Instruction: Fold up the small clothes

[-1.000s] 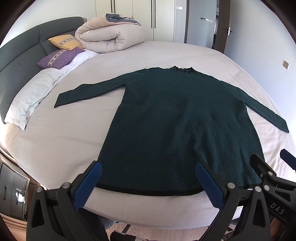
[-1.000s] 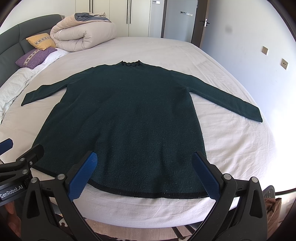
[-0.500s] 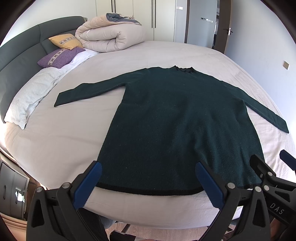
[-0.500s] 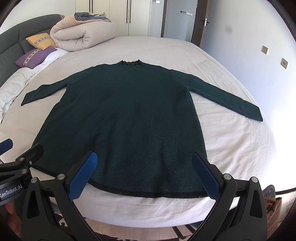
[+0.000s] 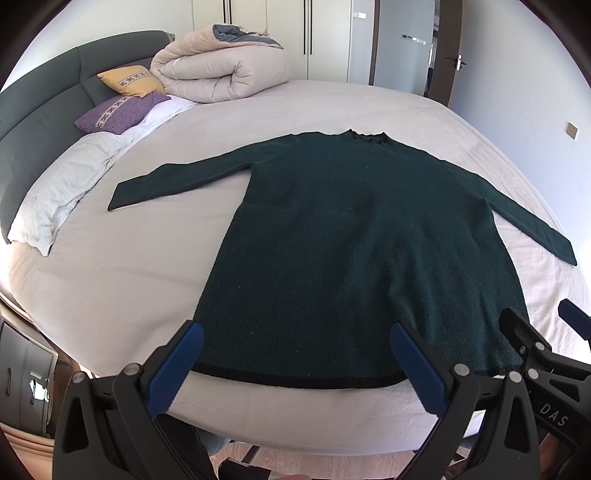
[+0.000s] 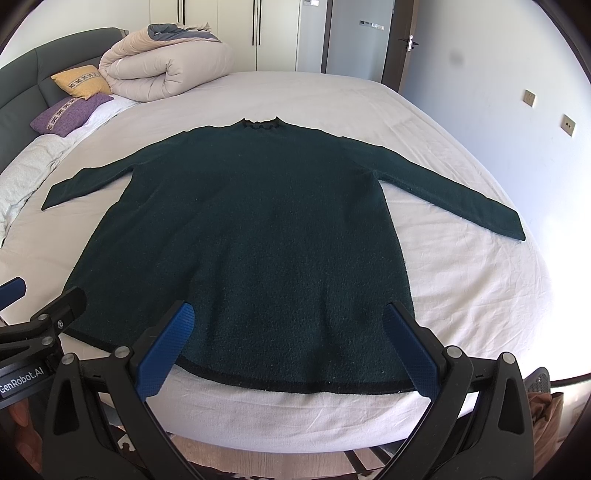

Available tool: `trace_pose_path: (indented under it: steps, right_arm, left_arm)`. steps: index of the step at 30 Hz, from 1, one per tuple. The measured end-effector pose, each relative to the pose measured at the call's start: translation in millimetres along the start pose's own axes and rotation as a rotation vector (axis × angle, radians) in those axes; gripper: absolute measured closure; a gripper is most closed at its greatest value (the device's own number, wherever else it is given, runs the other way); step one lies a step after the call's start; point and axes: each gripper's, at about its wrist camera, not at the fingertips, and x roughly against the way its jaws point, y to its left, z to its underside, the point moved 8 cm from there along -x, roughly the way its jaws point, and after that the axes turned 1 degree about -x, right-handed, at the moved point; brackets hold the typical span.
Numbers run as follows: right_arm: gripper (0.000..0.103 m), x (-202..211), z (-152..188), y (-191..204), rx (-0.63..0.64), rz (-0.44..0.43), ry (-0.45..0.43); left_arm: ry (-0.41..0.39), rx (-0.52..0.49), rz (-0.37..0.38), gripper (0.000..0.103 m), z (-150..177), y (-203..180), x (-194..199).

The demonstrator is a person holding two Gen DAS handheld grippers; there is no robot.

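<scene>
A dark green long-sleeved sweater (image 5: 354, 236) (image 6: 258, 236) lies flat on the white bed, both sleeves spread out, collar at the far end and black-trimmed hem nearest me. My left gripper (image 5: 295, 338) hovers open above the hem, holding nothing. My right gripper (image 6: 290, 321) hangs open over the hem too, with empty blue pads. The right gripper's fingers (image 5: 517, 332) show at the lower right of the left wrist view. At the lower left of the right wrist view the left gripper's fingers (image 6: 70, 299) are visible.
A rolled beige duvet (image 5: 225, 70), a yellow pillow (image 5: 131, 79) and a purple pillow (image 5: 118, 112) sit at the bed's head beside a dark headboard (image 5: 33, 110). White wardrobes (image 6: 218, 33) and a door stand behind. A wall (image 6: 517, 92) runs along the right.
</scene>
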Motion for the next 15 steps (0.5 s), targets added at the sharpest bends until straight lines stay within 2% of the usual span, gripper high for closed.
trace_pose_path:
  steps: [15]
  right_arm:
    - [0.0,-0.7,0.6,-0.2,0.0,-0.001,0.002]
  left_arm:
    - [0.002,0.003,0.002,0.0,0.2,1.6,0.1]
